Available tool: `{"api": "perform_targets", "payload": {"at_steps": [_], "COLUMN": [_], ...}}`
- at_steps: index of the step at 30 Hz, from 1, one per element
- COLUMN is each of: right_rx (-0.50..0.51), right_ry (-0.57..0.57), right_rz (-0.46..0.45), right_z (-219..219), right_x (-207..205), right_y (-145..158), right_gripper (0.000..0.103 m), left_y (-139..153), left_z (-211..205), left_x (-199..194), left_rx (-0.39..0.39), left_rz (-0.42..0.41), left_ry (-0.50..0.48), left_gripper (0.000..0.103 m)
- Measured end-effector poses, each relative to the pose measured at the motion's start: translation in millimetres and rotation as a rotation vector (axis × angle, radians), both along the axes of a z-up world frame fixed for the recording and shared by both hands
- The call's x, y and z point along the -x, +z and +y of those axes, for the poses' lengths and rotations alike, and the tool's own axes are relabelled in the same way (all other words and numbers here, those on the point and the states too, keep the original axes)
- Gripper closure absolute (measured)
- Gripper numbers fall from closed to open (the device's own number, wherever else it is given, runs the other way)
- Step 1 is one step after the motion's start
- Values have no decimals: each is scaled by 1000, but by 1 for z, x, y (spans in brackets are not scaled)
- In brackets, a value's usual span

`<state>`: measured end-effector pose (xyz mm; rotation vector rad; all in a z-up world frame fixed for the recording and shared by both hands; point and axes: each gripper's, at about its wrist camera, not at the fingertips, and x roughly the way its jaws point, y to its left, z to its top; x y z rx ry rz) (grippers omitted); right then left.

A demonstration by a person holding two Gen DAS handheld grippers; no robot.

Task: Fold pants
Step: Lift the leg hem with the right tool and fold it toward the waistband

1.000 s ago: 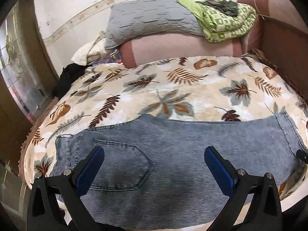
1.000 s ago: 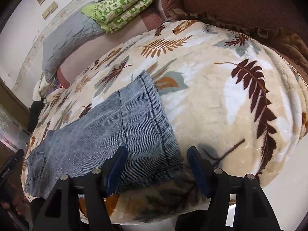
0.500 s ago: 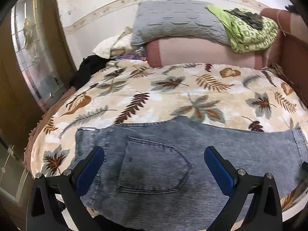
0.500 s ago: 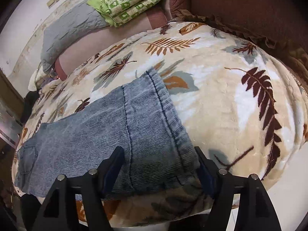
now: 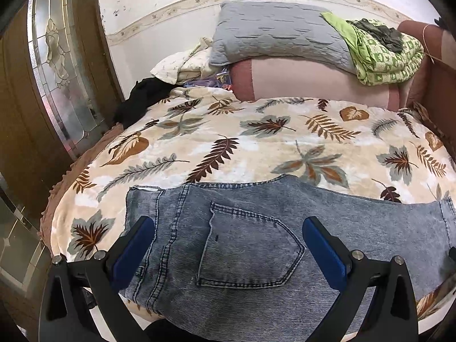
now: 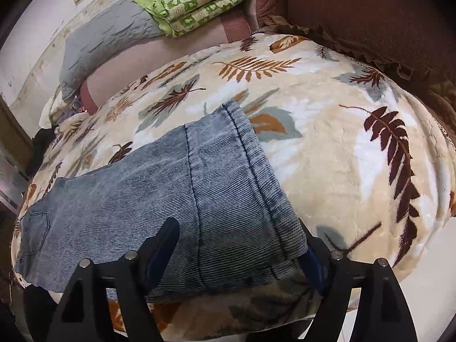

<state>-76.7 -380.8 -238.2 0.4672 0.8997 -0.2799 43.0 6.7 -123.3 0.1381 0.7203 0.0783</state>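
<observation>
Left tongs (image 5: 228, 245) spread wide over the waist end of the pants (image 5: 256, 250), blue pads either side of the back pocket (image 5: 248, 248), gripping nothing. Right tongs (image 6: 242, 245) opening, straddling the hem end of the pants (image 6: 199, 199) at the near edge, pads not pressing. Pants flat along the near side of the bed (image 5: 256, 142), leaf-print blanket (image 6: 342, 156) beneath, grey pillow (image 5: 279, 34) far behind.

Left gripper (image 5: 228, 245) black angular frame, blue pads, silver screws; right gripper (image 6: 242, 245) alike
</observation>
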Motion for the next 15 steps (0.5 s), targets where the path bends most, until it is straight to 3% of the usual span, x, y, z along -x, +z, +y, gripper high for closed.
{"api": "perform_targets", "payload": {"at_steps": [6,10,15], "right_rx": [-90,-291,-524], "right_ry": [37,31,-68], "right_rz": [-38,-123,-195], "right_z": [-1,-17,-50], "right_x": [11,24,38], "right_y": [3,2,-15], "right_gripper": [22,25,25], "left_y": [-25,-56,-80], "left_z": [-36,-81,-124], "left_x": [3,8,13], "left_rx": [-2,-17,-80], "left_rz": [116,254,315], "left_ry": [-110,-240,-329], "left_gripper": [0,0,0]}}
